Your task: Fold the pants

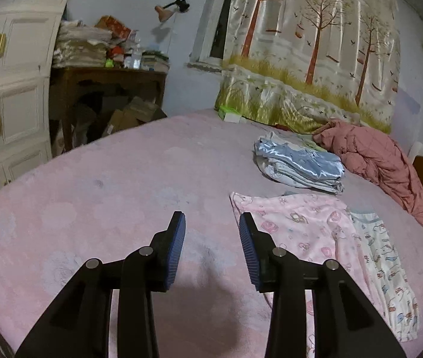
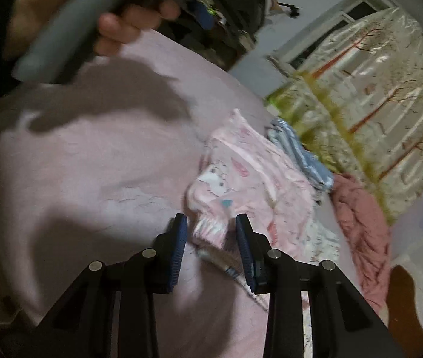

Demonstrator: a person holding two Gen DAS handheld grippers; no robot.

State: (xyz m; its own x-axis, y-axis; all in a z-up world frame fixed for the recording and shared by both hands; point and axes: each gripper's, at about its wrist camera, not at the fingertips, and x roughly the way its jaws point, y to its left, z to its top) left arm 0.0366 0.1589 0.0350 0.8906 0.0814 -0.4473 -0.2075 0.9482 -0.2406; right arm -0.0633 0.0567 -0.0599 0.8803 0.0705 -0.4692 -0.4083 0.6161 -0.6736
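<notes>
Pink patterned pants [image 1: 301,232] lie spread on the pink bedsheet [image 1: 107,203], to the right of my left gripper [image 1: 212,217]. That gripper hovers open over bare sheet with nothing between its fingers. In the blurred, tilted right wrist view, the pants [image 2: 241,173] lie bunched ahead. My right gripper [image 2: 211,219] is open, and a ruffled edge of the pants shows in the gap between its fingers, clear of both pads. A hand [image 2: 115,26] on a grey handle is at the top left of that view.
A folded silvery-blue bundle [image 1: 301,164] and a crumpled dusty-red quilted jacket [image 1: 381,164] lie beyond the pants. A white printed garment [image 1: 390,268] lies to their right. A tree-print curtain [image 1: 315,44] hangs behind; a white wardrobe [image 1: 8,89] and cluttered desk [image 1: 107,77] stand left.
</notes>
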